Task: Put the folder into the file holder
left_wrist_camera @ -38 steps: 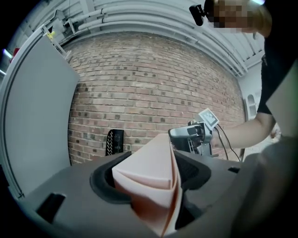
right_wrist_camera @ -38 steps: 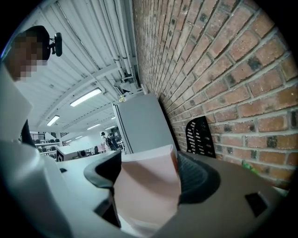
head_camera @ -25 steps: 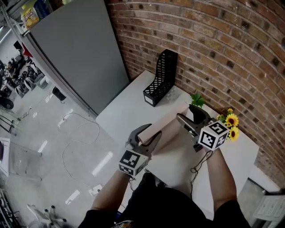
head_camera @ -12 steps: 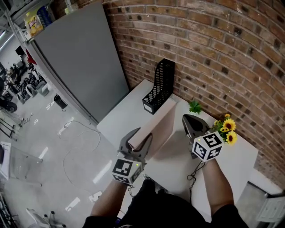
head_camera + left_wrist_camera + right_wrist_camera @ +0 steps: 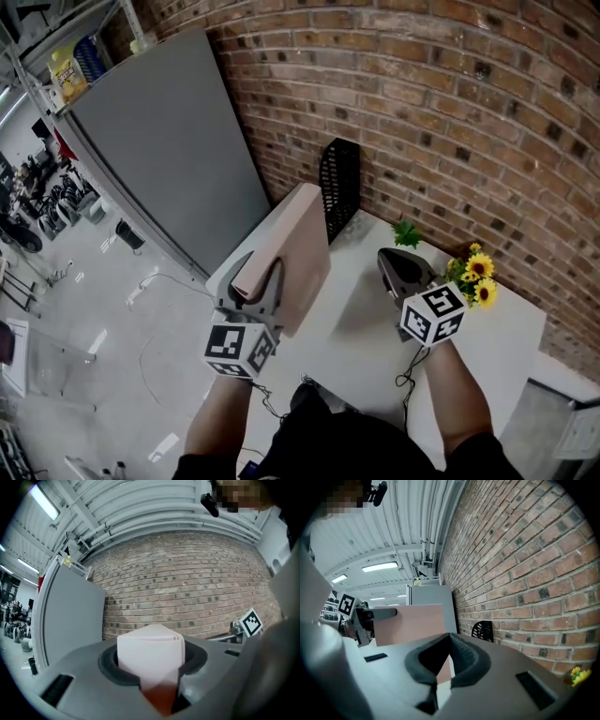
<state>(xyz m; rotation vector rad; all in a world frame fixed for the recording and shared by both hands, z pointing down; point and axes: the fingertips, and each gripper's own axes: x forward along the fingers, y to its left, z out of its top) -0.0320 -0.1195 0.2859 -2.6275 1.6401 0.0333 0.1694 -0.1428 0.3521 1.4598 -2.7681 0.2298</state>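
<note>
Left gripper (image 5: 255, 277) clamps pink folder (image 5: 298, 251) at near edge. Folder upright, off table (image 5: 370, 323), reaching ahead of jaws. File holder (image 5: 338, 184) ahead, just past folder's far edge, against brick wall (image 5: 450, 112). Table's left edge under left gripper, open floor (image 5: 94, 309) to its left. Right gripper (image 5: 397, 266) jaws together, empty, over bare tabletop; sunflowers (image 5: 476, 274) just right of it. Marker cube (image 5: 236, 349): black-white squares, no words. Yellow bottle (image 5: 62, 66) label too small to read.
</note>
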